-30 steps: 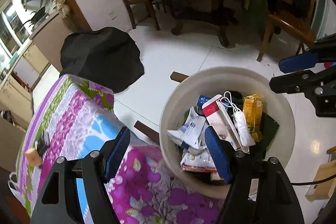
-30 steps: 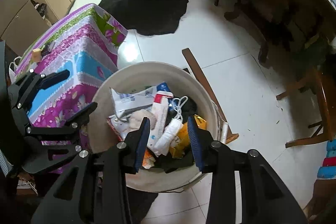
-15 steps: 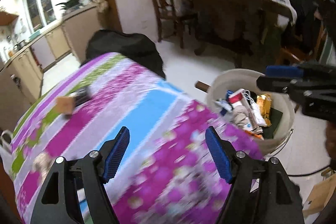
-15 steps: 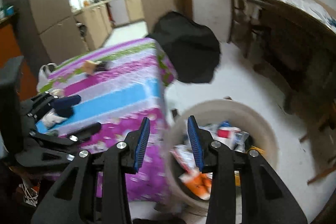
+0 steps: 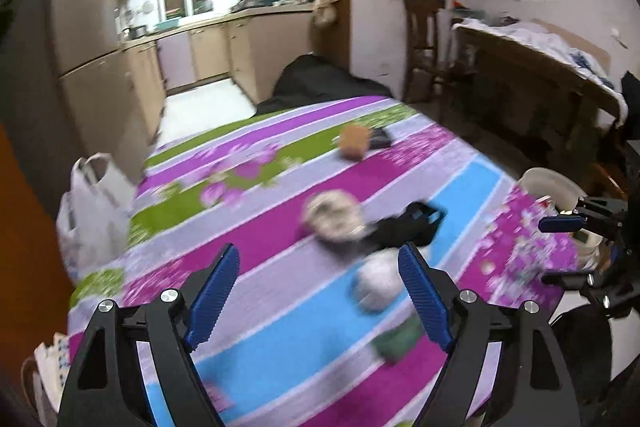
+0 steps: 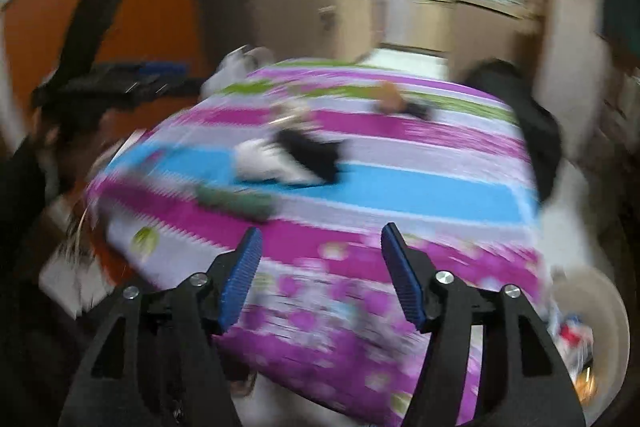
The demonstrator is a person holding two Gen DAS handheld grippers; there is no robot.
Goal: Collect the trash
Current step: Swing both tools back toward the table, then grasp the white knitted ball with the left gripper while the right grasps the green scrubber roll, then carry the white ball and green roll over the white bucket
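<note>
I had both tongs empty over the striped tablecloth (image 5: 280, 339). The left gripper (image 5: 318, 291) was opening with nothing between its pads; the right gripper (image 6: 320, 275) likewise. Nearest me on the cloth lay a green scrap (image 5: 396, 341), then a white wad (image 5: 378, 285), a pale crumpled lump (image 5: 332, 215) against a black piece (image 5: 404, 225); farthest, a tan block (image 5: 354, 143). The bin (image 5: 552, 187), already holding trash, stood beyond the cloth's right edge. I judged several pieces still uncollected.

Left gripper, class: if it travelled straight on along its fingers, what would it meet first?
Most likely the striped tablecloth: the open left gripper, holding nothing, points down at it. The blurred white wad lies just right of that line; depth is unclear.
</note>
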